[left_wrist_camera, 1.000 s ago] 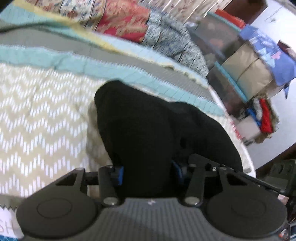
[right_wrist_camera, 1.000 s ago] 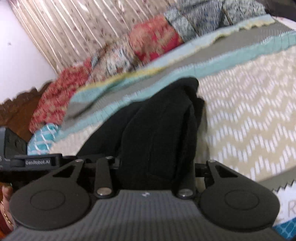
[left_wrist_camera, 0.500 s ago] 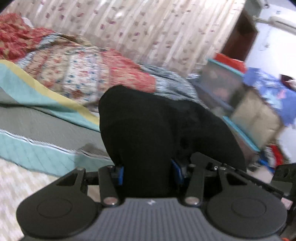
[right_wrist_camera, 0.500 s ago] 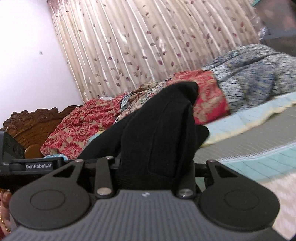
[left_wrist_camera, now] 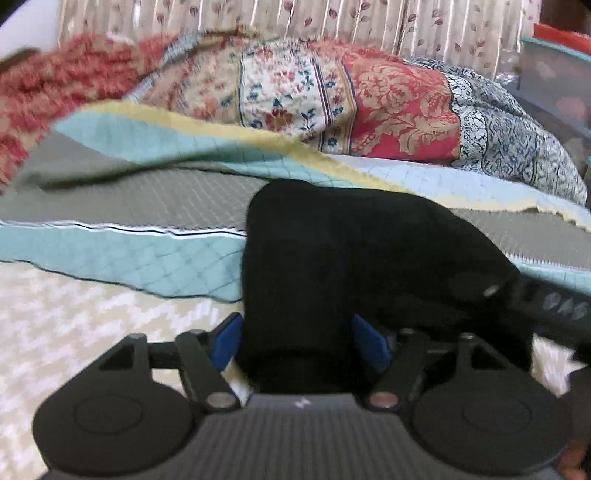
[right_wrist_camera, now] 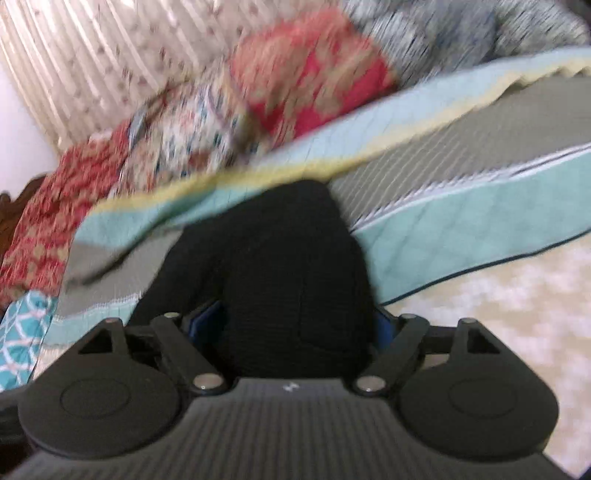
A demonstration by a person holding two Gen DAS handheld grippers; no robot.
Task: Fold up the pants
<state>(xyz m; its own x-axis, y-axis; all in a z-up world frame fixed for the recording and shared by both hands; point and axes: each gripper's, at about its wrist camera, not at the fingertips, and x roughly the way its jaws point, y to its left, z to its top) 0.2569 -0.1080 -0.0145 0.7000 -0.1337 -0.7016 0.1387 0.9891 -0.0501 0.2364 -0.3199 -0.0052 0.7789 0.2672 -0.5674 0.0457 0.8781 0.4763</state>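
Above the bed (left_wrist_camera: 122, 206), one pair of black pants (left_wrist_camera: 332, 266) is carried bunched between two grippers; in the left wrist view the left gripper (left_wrist_camera: 297, 341) pinches a thick fold of the fabric between its two blue pads (left_wrist_camera: 225, 338), and the cloth rises forward from the fingers and arches over to the right, where it reaches the dark body of the other tool at the frame's right edge; in the right wrist view the right gripper (right_wrist_camera: 295, 328) is likewise pressed onto a wad of the same pants (right_wrist_camera: 288, 273), the bundle's long axis running straight ahead along the fingers toward the head of the bed, its rounded top just short of the yellow-edged border; how the rest of the garment hangs cannot be told, as the fabric fills the space before each camera. One quilted spread (right_wrist_camera: 480, 229) in teal, grey and cream chevron bands covers the bed; along its far edge lies a row of patterned pillows (left_wrist_camera: 388, 107), red, floral and blue-white, their count unclear; behind them hangs one leaf-print curtain (left_wrist_camera: 424, 26).
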